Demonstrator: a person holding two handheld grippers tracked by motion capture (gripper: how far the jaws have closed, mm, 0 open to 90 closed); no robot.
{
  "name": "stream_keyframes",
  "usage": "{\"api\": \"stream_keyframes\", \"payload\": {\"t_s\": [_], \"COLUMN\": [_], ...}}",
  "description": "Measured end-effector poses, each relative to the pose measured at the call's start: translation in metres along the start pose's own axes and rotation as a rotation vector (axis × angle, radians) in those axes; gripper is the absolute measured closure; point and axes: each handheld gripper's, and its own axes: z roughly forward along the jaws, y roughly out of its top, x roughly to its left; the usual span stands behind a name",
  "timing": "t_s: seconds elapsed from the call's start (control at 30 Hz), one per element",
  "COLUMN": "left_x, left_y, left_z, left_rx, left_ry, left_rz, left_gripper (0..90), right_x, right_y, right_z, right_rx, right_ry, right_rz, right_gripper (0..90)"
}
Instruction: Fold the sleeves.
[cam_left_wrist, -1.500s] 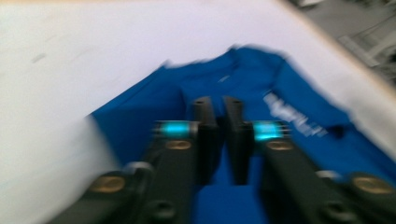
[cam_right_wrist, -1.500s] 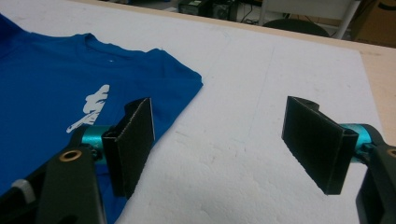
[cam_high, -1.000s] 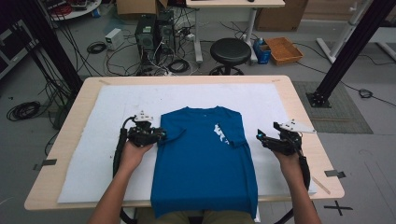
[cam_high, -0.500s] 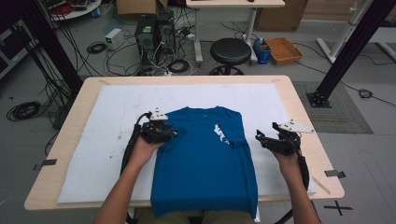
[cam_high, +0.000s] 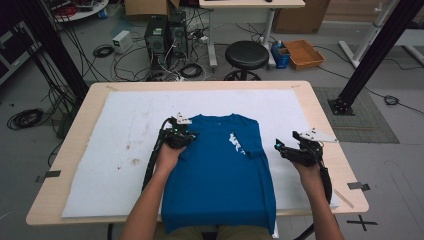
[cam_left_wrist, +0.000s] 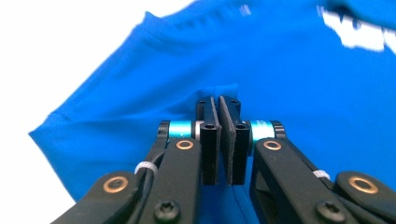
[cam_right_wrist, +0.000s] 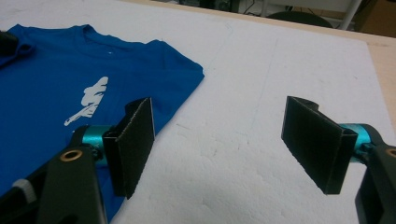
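A wooden table (cam_high: 320, 115) fills the middle of the high view, covered by a white sheet (cam_high: 125, 135). A blue shirt (cam_high: 220, 180) with a white print lies flat at centre, its lower end hanging over the bottom edge of the table. The left claw (cam_high: 189, 136) sits at the shirt's upper left corner; in the left gripper view its jaws are pressed together with a small fold of blue cloth pinched between them. The right claw (cam_high: 280, 148) hovers at centre right, just beside the shirt's right edge, over the white sheet, its jaws spread wide with nothing between them.
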Motion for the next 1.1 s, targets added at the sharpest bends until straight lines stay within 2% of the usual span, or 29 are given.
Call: {"api": "stream_keyframes", "payload": {"t_s": [0.03, 0.07, 0.1, 0.13, 0.2, 0.23, 0.27, 0.3, 0.43, 0.5, 0.57, 0.6, 0.67, 0.77, 0.87, 0.97, 1.1], "left_x": [0.001, 0.002, 0.003, 0.004, 0.008, 0.010, 0.011, 0.013, 0.020, 0.024, 0.028, 0.030, 0.032, 0.034, 0.035, 0.038, 0.044], "left_y": [0.000, 0.000, 0.001, 0.000, -0.004, -0.007, -0.011, -0.015, -0.040, -0.053, -0.063, -0.066, -0.071, -0.073, -0.076, -0.078, -0.080], "left_z": [-0.002, -0.004, -0.007, -0.013, -0.027, -0.034, -0.041, -0.048, -0.071, -0.081, -0.088, -0.092, -0.097, -0.099, -0.096, -0.096, -0.099], "left_rx": [-0.034, -0.052, -0.071, -0.097, -0.161, -0.192, -0.222, -0.249, -0.361, -0.416, -0.457, -0.472, -0.493, -0.511, -0.487, -0.478, -0.503], "left_ry": [-0.001, 0.005, 0.001, -0.016, -0.038, -0.042, -0.050, -0.065, -0.107, -0.108, -0.117, -0.120, -0.121, -0.117, -0.112, -0.109, -0.087], "left_rz": [-0.017, -0.040, -0.056, -0.062, -0.055, -0.053, -0.053, -0.050, -0.039, -0.046, -0.065, -0.066, -0.061, -0.051, -0.040, -0.063, -0.104], "left_gripper": [83.4, 53.9, 53.9, 45.6, 42.4, 30.7, 30.7, 27.0, 25.8, 25.8, 25.6, 25.5, 25.6, 25.8, 25.8, 25.8, 25.7], "right_x": [0.000, -0.001, -0.001, -0.002, -0.003, -0.003, -0.003, -0.003, -0.003, -0.003, -0.005, -0.006, -0.006, -0.008, -0.009, -0.009, -0.010], "right_y": [0.000, 0.000, 0.000, -0.001, -0.001, -0.001, -0.001, -0.001, 0.000, -0.001, -0.001, -0.002, -0.003, -0.004, -0.005, -0.006, -0.007], "right_z": [0.000, 0.000, 0.000, -0.001, -0.001, -0.002, -0.002, -0.002, -0.004, -0.005, -0.007, -0.009, -0.010, -0.012, -0.013, -0.014, -0.012], "right_rx": [0.000, -0.002, -0.002, -0.005, -0.008, -0.006, -0.006, -0.007, -0.018, -0.026, -0.042, -0.042, -0.044, -0.046, -0.044, -0.046, -0.040], "right_ry": [0.000, -0.002, -0.002, -0.003, -0.001, 0.004, 0.004, 0.006, 0.021, 0.038, 0.052, 0.065, 0.064, 0.067, 0.072, 0.072, 0.058], "right_rz": [0.000, 0.001, 0.001, 0.003, 0.001, -0.002, -0.002, -0.003, -0.016, -0.017, -0.010, 0.005, 0.009, 0.011, 0.008, 0.012, 0.013], "right_gripper": [25.3, 25.3, 25.3, 25.3, 25.3, 25.2, 25.2, 25.1, 21.4, 21.2, 20.9, 20.9, 20.9, 20.5, 20.5, 20.5, 20.5]}}
